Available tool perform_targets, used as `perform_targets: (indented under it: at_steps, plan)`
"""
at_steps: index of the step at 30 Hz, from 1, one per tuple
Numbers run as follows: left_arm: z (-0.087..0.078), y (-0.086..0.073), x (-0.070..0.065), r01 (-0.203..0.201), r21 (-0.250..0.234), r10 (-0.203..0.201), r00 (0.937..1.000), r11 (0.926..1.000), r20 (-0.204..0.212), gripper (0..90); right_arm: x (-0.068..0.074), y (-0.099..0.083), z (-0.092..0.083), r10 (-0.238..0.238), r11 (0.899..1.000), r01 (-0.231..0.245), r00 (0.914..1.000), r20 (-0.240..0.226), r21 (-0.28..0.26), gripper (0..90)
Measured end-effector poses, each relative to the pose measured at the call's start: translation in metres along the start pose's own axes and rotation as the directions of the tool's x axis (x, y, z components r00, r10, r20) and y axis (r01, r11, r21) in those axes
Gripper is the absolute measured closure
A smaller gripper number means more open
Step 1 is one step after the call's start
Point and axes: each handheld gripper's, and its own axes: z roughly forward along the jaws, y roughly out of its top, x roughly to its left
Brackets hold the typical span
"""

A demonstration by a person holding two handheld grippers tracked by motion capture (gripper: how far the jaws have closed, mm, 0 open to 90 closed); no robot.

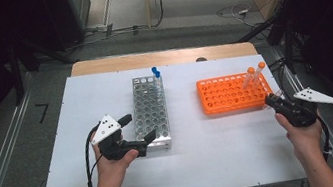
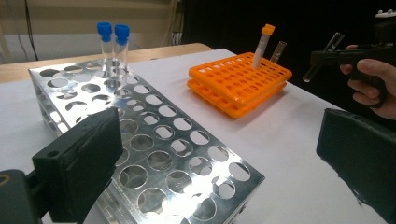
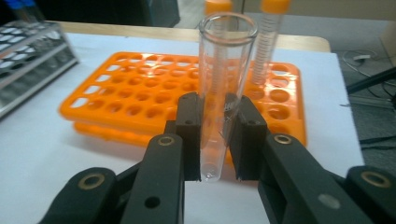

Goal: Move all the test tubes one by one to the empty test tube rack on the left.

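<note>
My right gripper (image 3: pixel 217 140) is shut on a clear, uncapped test tube (image 3: pixel 223 84), held upright in front of the orange rack (image 3: pixel 140 98). In the high view this gripper (image 1: pixel 271 100) hovers at the near right corner of the orange rack (image 1: pixel 230 94), where two orange-capped tubes (image 1: pixel 255 72) stand. My left gripper (image 2: pixel 215 144) is open, its jaws spread wide over the near end of the metal rack (image 2: pixel 154 140). Two blue-capped tubes (image 2: pixel 113 46) stand at that rack's far end. The left gripper (image 1: pixel 138 127) sits at the near left corner of the metal rack (image 1: pixel 150 107).
Both racks rest on a white board (image 1: pixel 200 159) laid over a wooden table (image 1: pixel 163 56). Bare board lies between the racks and along the near edge. Cables and dark stands sit on the floor beyond the table.
</note>
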Motion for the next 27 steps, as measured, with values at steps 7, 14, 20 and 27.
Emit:
perform_targets:
  at_steps: [7,14,20,27]
  plan:
    - [0.005,-0.002,-0.005,-0.007,0.007,0.006,0.9999,1.0,0.013,0.2,0.032,0.006,-0.006,-0.038,0.999,0.037,0.9954,-0.087,-0.021,73.7]
    - [0.017,-0.01,-0.013,0.005,0.038,-0.006,0.9998,0.9992,0.019,0.2,0.06,0.014,-0.008,-0.062,0.998,0.057,0.9812,-0.182,-0.036,73.7]
    - [0.028,-0.011,-0.022,0.003,0.048,-0.005,0.9991,0.9988,0.041,0.2,0.087,0.011,-0.005,-0.15,0.989,0.147,0.958,-0.245,-0.028,73.8]
    - [0.039,-0.009,-0.034,-0.017,0.059,0.013,0.9973,0.9981,0.073,0.2,0.104,0.011,-0.006,-0.155,0.988,0.154,0.9347,-0.32,-0.028,73.8]
